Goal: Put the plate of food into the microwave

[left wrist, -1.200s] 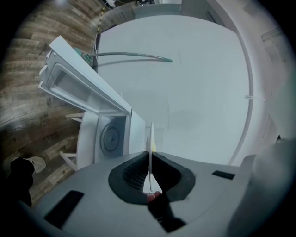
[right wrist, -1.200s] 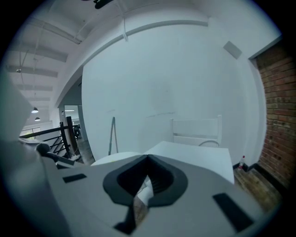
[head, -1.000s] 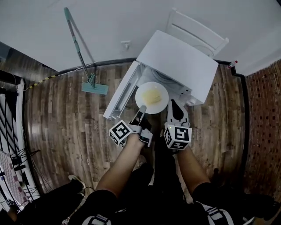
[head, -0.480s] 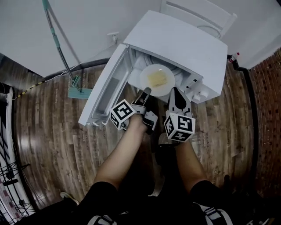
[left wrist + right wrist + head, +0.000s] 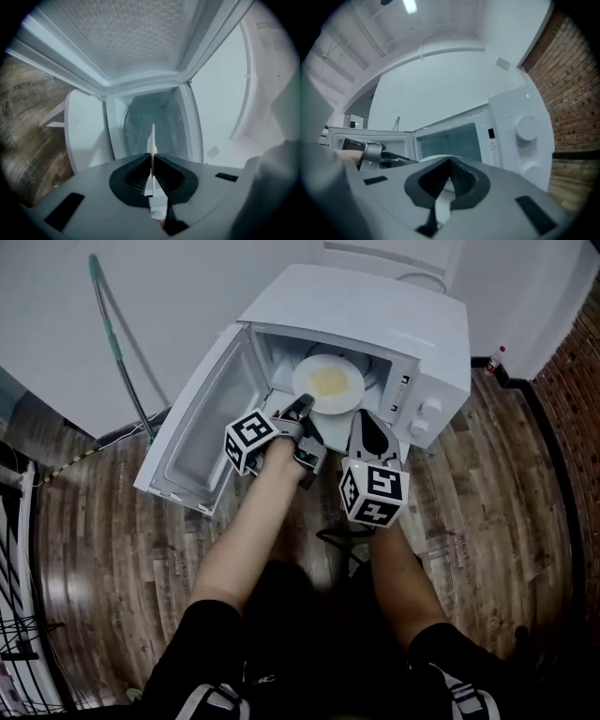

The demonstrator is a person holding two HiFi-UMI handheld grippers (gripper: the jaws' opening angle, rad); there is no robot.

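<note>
The white microwave [image 5: 375,315] stands with its door [image 5: 202,418] swung wide to the left. A white plate [image 5: 305,381] carrying yellow food [image 5: 329,382] sits level in the mouth of the cavity. My left gripper [image 5: 302,410] is shut on the plate's near left rim; in the left gripper view the plate [image 5: 152,140] shows edge-on between the jaws of the left gripper [image 5: 151,161]. My right gripper [image 5: 366,425] is shut on the near right rim, and the right gripper [image 5: 449,180] shows white plate in its jaws. The microwave's control panel [image 5: 506,136] is just to its right.
Two knobs [image 5: 526,127] stick out of the microwave's front at the right. A green mop [image 5: 117,343] leans on the white wall to the left. A brick wall [image 5: 581,362] and a small bottle [image 5: 495,357] are at the right. The floor is wood.
Both grippers have carried the plate forward from in front of the microwave into its opening. The person has stepped closer, so the microwave and door look larger.
</note>
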